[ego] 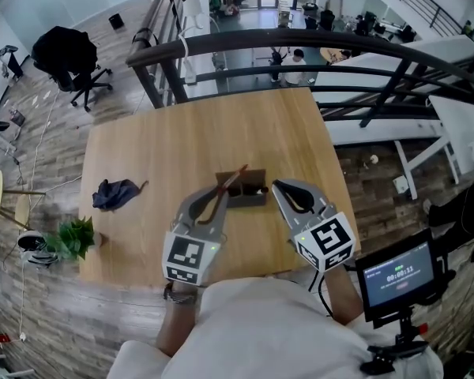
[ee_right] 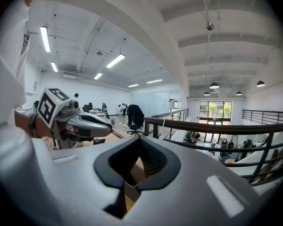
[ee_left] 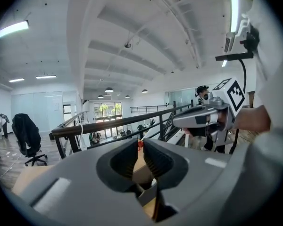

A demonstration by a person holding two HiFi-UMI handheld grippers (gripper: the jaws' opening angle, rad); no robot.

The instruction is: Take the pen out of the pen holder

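A dark brown pen holder [ego: 251,194] stands on the wooden table [ego: 166,148], near its front right. My left gripper [ego: 220,200] hangs just left of the holder, shut on a thin reddish-brown pen [ego: 235,176] that slants up and to the right over the holder's left end. In the left gripper view the pen's red tip [ee_left: 140,144] pokes out between the nearly closed fingertips of the left gripper [ee_left: 140,149]. My right gripper [ego: 277,185] hovers at the holder's right end, shut, and nothing shows between the meeting tips of the right gripper [ee_right: 138,140].
A crumpled dark blue cloth [ego: 114,193] lies at the table's left, and a green plant [ego: 73,238] sits at the front left corner. A dark railing [ego: 300,46] runs behind the table's far edge. A small screen [ego: 399,275] stands at the right.
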